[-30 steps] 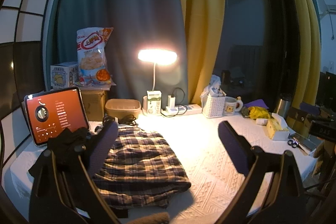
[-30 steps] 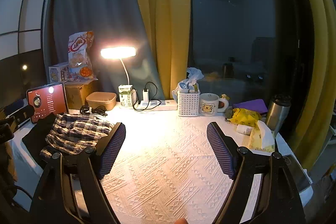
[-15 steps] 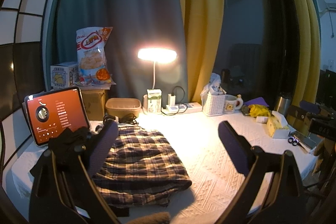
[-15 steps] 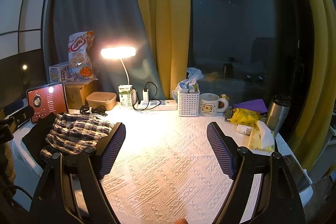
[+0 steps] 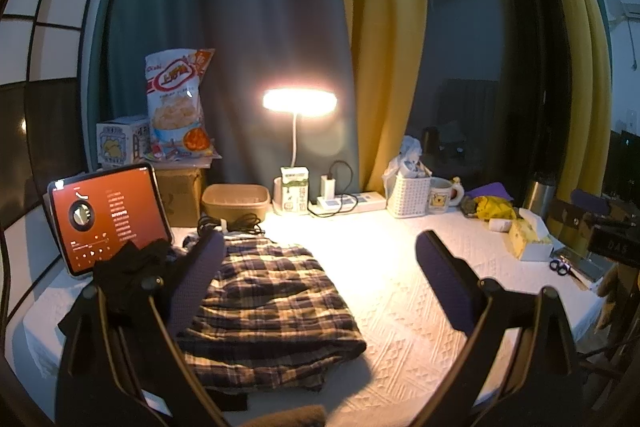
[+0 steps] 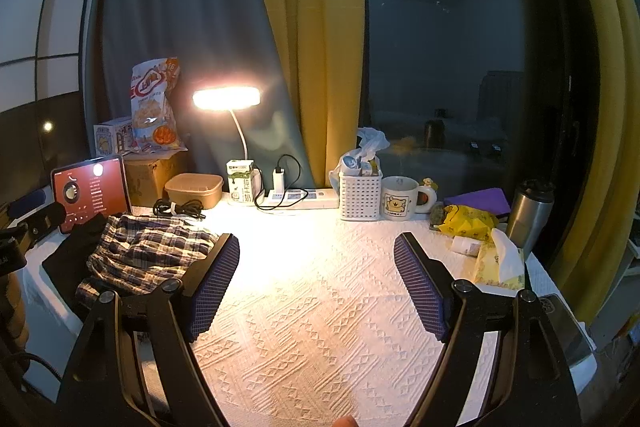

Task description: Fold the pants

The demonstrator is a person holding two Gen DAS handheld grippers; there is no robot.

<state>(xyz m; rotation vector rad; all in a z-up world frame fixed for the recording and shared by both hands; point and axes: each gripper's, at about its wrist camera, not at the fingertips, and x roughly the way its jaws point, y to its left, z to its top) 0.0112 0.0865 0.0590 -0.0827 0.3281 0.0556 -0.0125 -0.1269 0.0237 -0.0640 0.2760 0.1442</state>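
L gripper (image 5: 320, 267) wide open, nothing held, above table near its front-left part. Its L finger overlaps the plaid pants (image 5: 272, 311) in view; contact can't be told. R gripper (image 6: 316, 279) also wide open, holding nothing, over bare white textured tablecloth (image 6: 320, 327) mid-table.

Pants lie folded in a rough rectangle on table's left side, short edge toward the front, near front edge of table; folded right edge runs straight back toward the cable bundle (image 5: 236, 221). Dark garment (image 5: 132, 275) bunched at pants' left, against the tablet (image 5: 108, 219), which leans upright at left edge w/ red screen lit.

Open room: wide strip of bare cloth from pants' right edge across to the tissue box (image 6: 500, 263) at right. Back row along curtain: brown container (image 6: 194, 189), milk carton (image 6: 240, 183), lamp (image 6: 226, 99), power strip (image 6: 304, 197), white basket (image 6: 360, 197), mug (image 6: 402, 203). Right-rear: yellow bag (image 6: 468, 221), steel tumbler (image 6: 530, 211). Snack bag (image 5: 176, 107) stands on cardboard box (image 5: 178, 191) back-left. Scissors (image 5: 560, 265) near right edge, seen from L cam.
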